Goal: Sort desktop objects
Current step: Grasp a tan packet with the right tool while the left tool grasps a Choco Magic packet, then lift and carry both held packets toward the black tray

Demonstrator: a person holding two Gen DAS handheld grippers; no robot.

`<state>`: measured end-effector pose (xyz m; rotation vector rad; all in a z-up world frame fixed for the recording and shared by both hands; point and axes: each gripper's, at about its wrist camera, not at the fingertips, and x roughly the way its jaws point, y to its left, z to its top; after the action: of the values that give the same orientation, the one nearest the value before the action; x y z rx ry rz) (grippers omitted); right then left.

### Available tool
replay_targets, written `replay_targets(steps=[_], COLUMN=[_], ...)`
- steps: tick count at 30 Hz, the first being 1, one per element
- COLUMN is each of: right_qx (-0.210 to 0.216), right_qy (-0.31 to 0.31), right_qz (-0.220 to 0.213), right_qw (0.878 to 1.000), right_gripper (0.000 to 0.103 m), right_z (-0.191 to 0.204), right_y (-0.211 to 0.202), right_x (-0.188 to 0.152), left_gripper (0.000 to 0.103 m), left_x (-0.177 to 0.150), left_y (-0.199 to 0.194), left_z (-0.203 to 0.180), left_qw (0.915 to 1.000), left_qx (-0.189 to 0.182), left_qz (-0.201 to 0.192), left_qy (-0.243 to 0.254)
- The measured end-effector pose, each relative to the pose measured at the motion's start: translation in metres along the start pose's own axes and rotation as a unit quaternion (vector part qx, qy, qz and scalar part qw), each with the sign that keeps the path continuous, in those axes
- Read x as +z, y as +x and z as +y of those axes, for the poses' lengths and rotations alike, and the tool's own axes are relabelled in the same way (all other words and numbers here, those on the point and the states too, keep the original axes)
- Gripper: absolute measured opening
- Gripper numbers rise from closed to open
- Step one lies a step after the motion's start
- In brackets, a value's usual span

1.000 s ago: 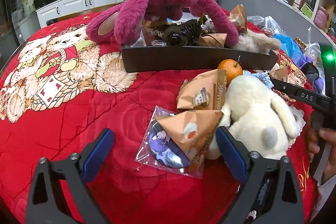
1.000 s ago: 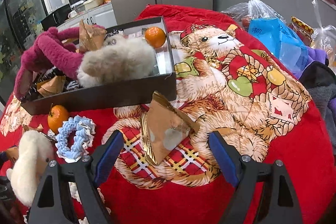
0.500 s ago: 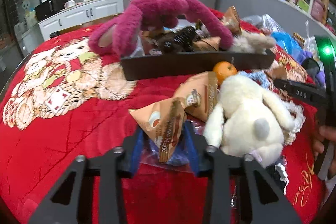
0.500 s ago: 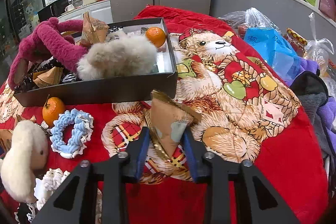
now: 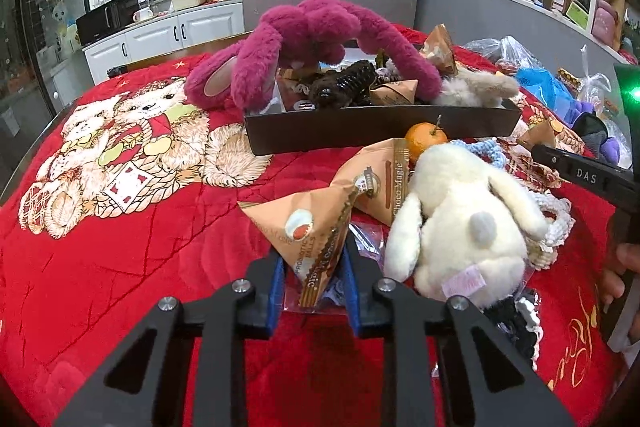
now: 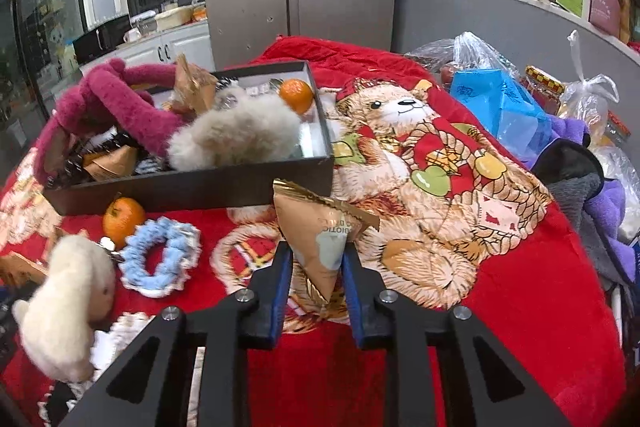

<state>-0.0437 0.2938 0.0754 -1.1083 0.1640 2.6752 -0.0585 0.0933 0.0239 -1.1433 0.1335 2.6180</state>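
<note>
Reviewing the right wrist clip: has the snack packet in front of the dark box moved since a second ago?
Yes. The snack packet, pinched in the closing right gripper, has lifted off the blanket and now overlaps the dark box wall.

Red bear-print blanket (image 5: 120,227), magenta plush (image 5: 312,27), orange tangerine (image 5: 424,141)

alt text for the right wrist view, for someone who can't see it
The right gripper is closing on a tan triangular snack packet over a red bear-print blanket. Behind sits a dark box of plush toys and an orange; at left lie another orange, a blue scrunchie and a cream plush.
</note>
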Motion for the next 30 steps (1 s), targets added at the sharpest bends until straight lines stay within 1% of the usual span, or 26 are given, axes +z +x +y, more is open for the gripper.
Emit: replay_targets(steps=[2, 6, 14, 17, 19, 25, 30], right_qx=[0.005, 0.002, 0.044, 0.064, 0.079, 0.090, 0.095], right_qy=[0.005, 0.001, -0.003, -0.010, -0.021, -0.052, -0.064], right_qz=[-0.004, -0.026, -0.056, -0.057, -0.055, -0.073, -0.092], right_qw=[1.000, 1.000, 0.997, 0.996, 0.995, 0.992, 0.989], right_gripper=[0.025, 0.025, 0.025, 0.025, 0.025, 0.025, 0.025], right_z=[0.001, 0.009, 0.027, 0.039, 0.047, 0.064, 0.072], right_y=[-0.005, -0.022, -0.068, -0.079, -0.087, -0.117, -0.140], right_x=[0.000, 0.000, -0.007, -0.012, -0.014, -0.013, -0.006], left_gripper=[0.026, 0.026, 0.026, 0.026, 0.026, 0.026, 0.026], left_x=[0.000, 0.000, 0.004, 0.007, 0.010, 0.021, 0.029], left_y=[-0.003, -0.010, -0.030, -0.041, -0.053, -0.084, -0.099], left_z=[0.001, 0.001, -0.002, -0.004, -0.004, -0.009, -0.012], left_qw=[1.0000, 0.9999, 0.9993, 0.9991, 0.9984, 0.9967, 0.9964], left_qx=[0.002, -0.001, -0.009, -0.010, -0.015, -0.009, -0.011], left_qz=[-0.003, -0.013, -0.035, -0.040, -0.053, -0.080, -0.085], left_qy=[-0.002, -0.005, -0.005, -0.007, -0.011, -0.001, 0.001])
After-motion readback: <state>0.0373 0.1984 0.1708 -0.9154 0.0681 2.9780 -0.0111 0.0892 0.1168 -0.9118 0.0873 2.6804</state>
